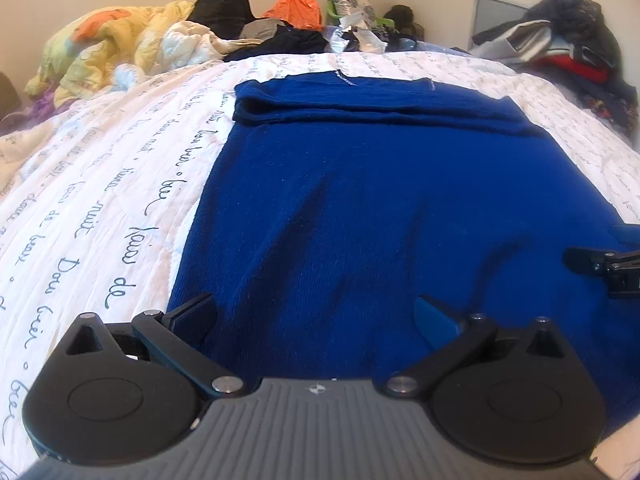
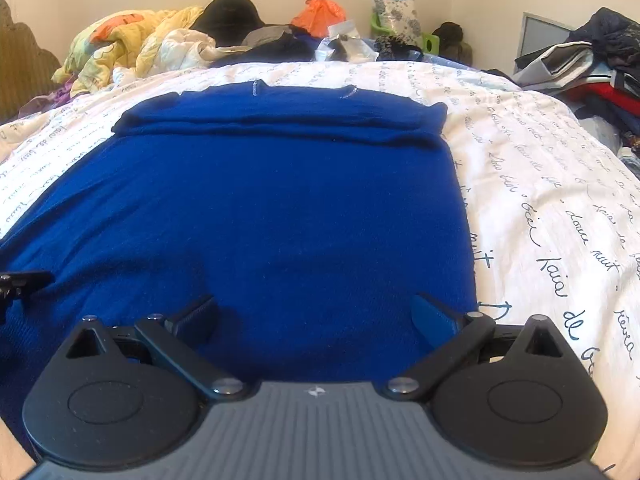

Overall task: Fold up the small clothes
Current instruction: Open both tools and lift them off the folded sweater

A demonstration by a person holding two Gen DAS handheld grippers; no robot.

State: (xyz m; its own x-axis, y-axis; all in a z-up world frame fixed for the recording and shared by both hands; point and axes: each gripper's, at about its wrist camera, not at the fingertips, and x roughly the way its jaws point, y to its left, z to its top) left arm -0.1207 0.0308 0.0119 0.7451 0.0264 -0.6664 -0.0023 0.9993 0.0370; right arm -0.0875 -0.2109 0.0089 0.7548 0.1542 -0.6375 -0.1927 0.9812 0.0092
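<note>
A dark blue knit sweater [image 1: 380, 184] lies flat on a white bedspread [image 1: 100, 184] printed with cursive script; its sleeves are folded across the far end near the collar. My left gripper [image 1: 316, 316] is open and empty over the sweater's near left part. My right gripper [image 2: 316, 316] is open and empty over the sweater's [image 2: 260, 208] near right part. The right gripper's finger [image 1: 600, 266] shows at the right edge of the left wrist view. The left gripper's finger [image 2: 20, 282] shows at the left edge of the right wrist view.
At the bed's far end lie a yellow quilt [image 1: 108, 44], a black hat [image 1: 222, 10], an orange bag [image 1: 296, 8] and dark clothes. A pile of clothes [image 1: 568, 48] stands at the far right. The bedspread [image 2: 552, 200] lies bare right of the sweater.
</note>
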